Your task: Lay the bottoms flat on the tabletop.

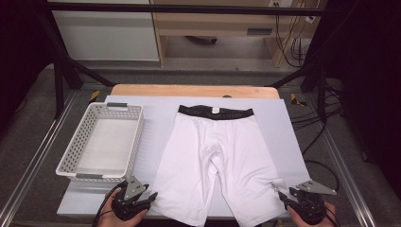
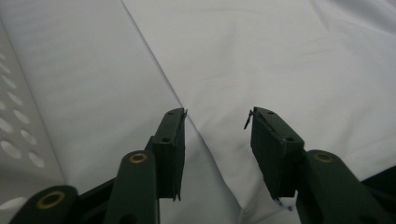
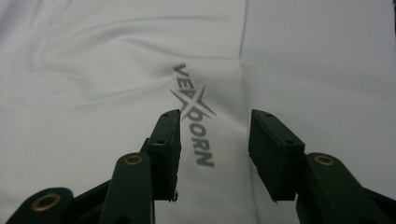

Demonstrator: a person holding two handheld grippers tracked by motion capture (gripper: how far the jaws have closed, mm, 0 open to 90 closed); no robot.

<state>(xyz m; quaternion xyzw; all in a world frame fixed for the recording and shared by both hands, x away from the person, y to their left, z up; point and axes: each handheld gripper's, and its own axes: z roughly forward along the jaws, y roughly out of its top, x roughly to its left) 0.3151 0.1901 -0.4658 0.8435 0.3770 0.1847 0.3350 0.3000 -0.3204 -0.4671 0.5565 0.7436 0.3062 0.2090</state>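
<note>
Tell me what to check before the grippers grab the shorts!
1. Shorts lying flat on the mat: ok.
2. Left gripper open, nothing pinched: ok.
3. Right gripper open, nothing pinched: ok.
4. Left gripper at a leg's outer edge: ok, the edge runs between its jaws.
5. Right gripper at the other leg's edge, by the logo: ok.
6. Basket ready for the shorts: ok, nothing shows inside.

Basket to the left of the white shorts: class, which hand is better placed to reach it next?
Left. The left tool sits just below the basket, jaws open; the right tool is across the shorts.
</note>
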